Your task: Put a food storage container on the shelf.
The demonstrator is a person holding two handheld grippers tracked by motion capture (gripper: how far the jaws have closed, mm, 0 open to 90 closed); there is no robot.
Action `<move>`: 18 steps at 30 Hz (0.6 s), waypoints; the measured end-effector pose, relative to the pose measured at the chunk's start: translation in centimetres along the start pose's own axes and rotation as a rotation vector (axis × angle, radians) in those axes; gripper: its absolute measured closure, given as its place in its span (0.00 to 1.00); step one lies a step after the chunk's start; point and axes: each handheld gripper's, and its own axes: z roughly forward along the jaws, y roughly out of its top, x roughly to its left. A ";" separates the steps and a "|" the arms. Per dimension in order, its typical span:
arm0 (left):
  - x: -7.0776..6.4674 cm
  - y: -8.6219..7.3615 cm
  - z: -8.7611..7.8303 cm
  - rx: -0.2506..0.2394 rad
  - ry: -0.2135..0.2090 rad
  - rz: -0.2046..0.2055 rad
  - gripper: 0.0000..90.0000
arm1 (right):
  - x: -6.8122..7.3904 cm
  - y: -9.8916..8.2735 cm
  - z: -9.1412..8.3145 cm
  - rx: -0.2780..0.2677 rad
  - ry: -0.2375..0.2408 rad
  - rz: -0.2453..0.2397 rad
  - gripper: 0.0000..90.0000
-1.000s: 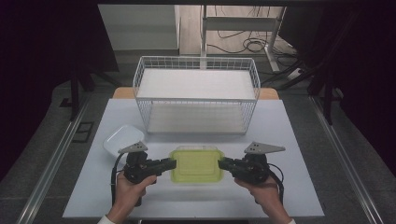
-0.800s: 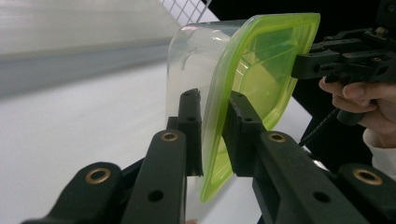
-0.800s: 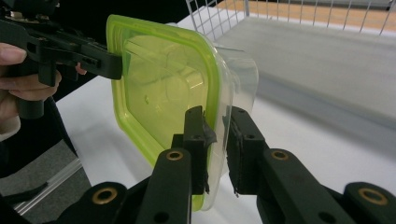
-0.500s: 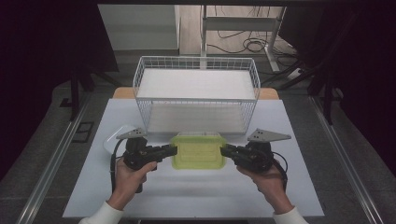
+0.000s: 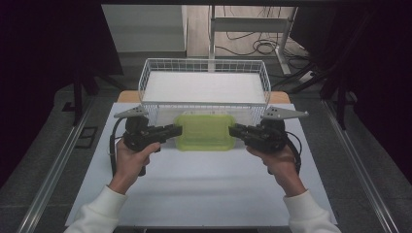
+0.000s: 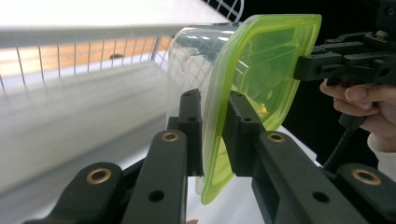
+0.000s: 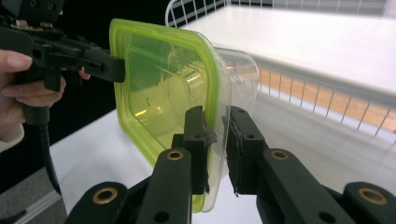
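Observation:
A clear container with a green lid (image 5: pixel 205 132) hangs level above the table, just in front of the wire basket (image 5: pixel 204 64). My left gripper (image 5: pixel 178 130) is shut on its left rim and my right gripper (image 5: pixel 232 130) is shut on its right rim. In the left gripper view the black jaws (image 6: pixel 214 99) pinch the green lid edge (image 6: pixel 261 60), with the right gripper (image 6: pixel 304 66) clamped on the far side. In the right gripper view the jaws (image 7: pixel 219 115) pinch the lid and clear wall (image 7: pixel 163 84), and the left gripper (image 7: pixel 116 66) grips the opposite edge.
The white wire basket stands at the back of the white table (image 5: pixel 194 189), and its front wall (image 5: pixel 160 112) is right behind the container. Dark floor and metal rails run along both sides of the table. Cables lie on the floor beyond the basket.
Both grippers have lifted the green-lidded container off the table and carried it up and away from the person, toward the basket's front wall. The grip on both sides has stayed the same.

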 end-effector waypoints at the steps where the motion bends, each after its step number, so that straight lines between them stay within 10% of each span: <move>1: 0.0 0.4 0.0 -0.004 0.005 0.006 0.87 | -0.2 0.4 0.1 -0.008 0.006 0.003 0.87; 18: 1.5 7.8 0.9 -0.011 0.016 0.065 0.87 | -3.0 5.9 0.6 -0.078 0.005 0.005 0.87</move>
